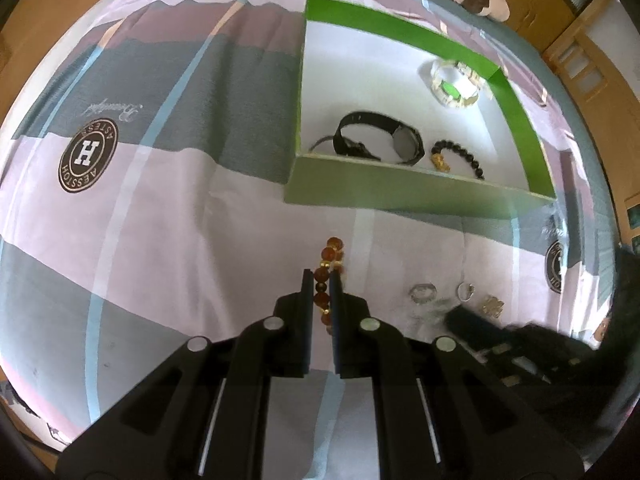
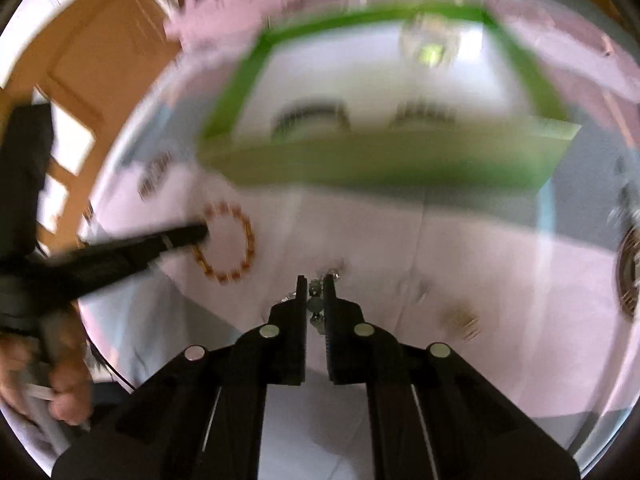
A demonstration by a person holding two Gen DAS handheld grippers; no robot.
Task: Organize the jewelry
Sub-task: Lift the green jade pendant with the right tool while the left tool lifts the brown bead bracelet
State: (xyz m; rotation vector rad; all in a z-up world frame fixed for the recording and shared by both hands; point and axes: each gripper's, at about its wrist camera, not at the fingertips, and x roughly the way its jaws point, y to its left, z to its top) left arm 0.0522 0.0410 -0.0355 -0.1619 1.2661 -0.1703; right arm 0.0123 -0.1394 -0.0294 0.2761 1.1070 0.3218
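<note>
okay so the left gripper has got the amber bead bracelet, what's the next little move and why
Probably lift and carry it forward over the green box's near wall. The left gripper is shut on the amber bracelet, still outside the box, where the black watch already lies.

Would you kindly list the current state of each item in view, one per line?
Left hand-held gripper: shut on amber bead bracelet, which lies on the bedsheet.
Right hand-held gripper: shut on a small silver piece.
Green box: open, lidless.
Black watch: in the box, strap fastened in a loop.
Black bead bracelet: in the box.
Silver rings: loose on the bedsheet.
</note>
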